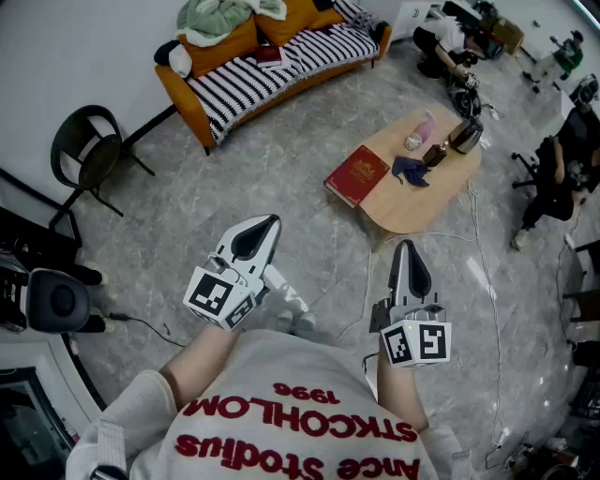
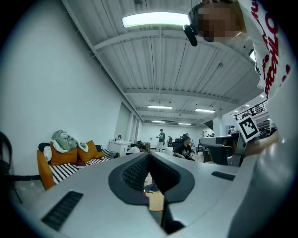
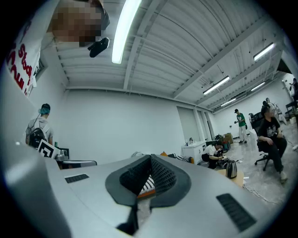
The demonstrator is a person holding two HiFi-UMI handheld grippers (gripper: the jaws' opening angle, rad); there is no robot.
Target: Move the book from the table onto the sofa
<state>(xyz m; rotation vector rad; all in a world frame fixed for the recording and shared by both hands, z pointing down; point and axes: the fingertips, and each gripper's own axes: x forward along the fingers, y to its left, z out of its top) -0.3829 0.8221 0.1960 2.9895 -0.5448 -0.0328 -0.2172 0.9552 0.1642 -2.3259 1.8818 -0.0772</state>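
A red book (image 1: 356, 174) lies at the near left end of a low wooden table (image 1: 412, 202) in the head view. An orange sofa (image 1: 272, 66) with a striped seat stands at the far wall, also seen at the left of the left gripper view as the sofa (image 2: 70, 160). My left gripper (image 1: 265, 225) is held level in front of me, jaws shut and empty. My right gripper (image 1: 404, 247) is level beside it, shut with nothing held. Both are well short of the table. In the gripper views the left gripper (image 2: 150, 154) and right gripper (image 3: 151, 158) show closed jaws.
On the table stand a pink bottle (image 1: 425, 127), a dark cloth (image 1: 411, 170) and a kettle (image 1: 466, 134). A small dark book (image 1: 267, 56) and a green blanket (image 1: 217, 16) lie on the sofa. A black chair (image 1: 86, 155) is at left. People sit at the far right.
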